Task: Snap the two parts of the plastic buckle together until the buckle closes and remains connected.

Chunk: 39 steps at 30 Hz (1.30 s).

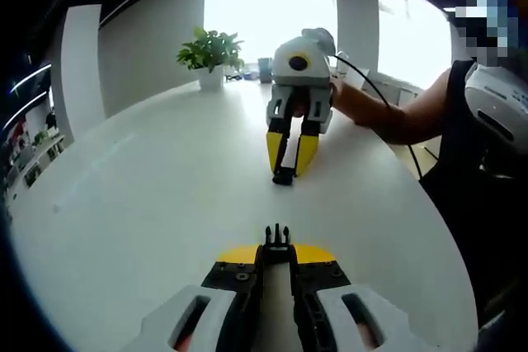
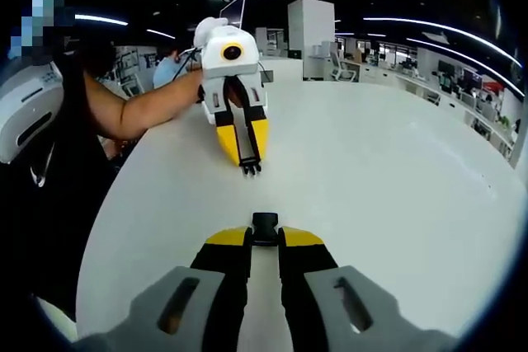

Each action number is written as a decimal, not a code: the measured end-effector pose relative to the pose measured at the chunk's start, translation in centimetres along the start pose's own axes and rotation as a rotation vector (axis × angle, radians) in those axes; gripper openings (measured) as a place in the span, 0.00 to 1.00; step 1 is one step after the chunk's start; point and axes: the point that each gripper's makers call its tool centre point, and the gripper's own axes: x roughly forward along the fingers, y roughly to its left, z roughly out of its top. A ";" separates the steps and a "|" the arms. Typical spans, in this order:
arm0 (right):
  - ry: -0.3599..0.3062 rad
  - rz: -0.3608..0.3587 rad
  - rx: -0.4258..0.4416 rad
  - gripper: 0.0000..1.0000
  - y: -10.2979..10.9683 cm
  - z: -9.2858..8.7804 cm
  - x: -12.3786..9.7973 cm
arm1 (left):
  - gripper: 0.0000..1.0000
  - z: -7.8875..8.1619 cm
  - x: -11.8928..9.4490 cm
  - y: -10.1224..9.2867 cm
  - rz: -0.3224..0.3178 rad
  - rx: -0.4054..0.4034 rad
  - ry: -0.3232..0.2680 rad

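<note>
My left gripper (image 1: 277, 251) is shut on the pronged half of the black buckle (image 1: 277, 235), whose prongs stick out past the yellow fingertips. Facing it across the white table (image 1: 140, 204), my right gripper (image 1: 286, 164) is shut on the socket half (image 1: 284, 176). In the right gripper view, the right gripper (image 2: 265, 239) grips the socket half (image 2: 265, 224) at the bottom, and the left gripper (image 2: 249, 157) points back at it with the pronged half (image 2: 251, 169) at its tip. The two halves are apart, with bare table between them.
A potted plant (image 1: 211, 53) stands at the far end of the table. A person's arm (image 1: 388, 113) reaches in from the right, and their body stands past the table's curved edge (image 1: 429, 204). Office desks (image 2: 429, 72) lie beyond the table.
</note>
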 end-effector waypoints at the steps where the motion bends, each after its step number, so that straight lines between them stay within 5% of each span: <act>1: 0.000 -0.001 -0.001 0.13 0.0 0.0 0.0 | 0.11 0.0 0.0 0.0 0.001 0.000 0.000; 39: -0.014 0.024 -0.030 0.13 0.7 0.3 0.7 | 0.12 0.3 0.4 -0.5 -0.025 0.006 -0.017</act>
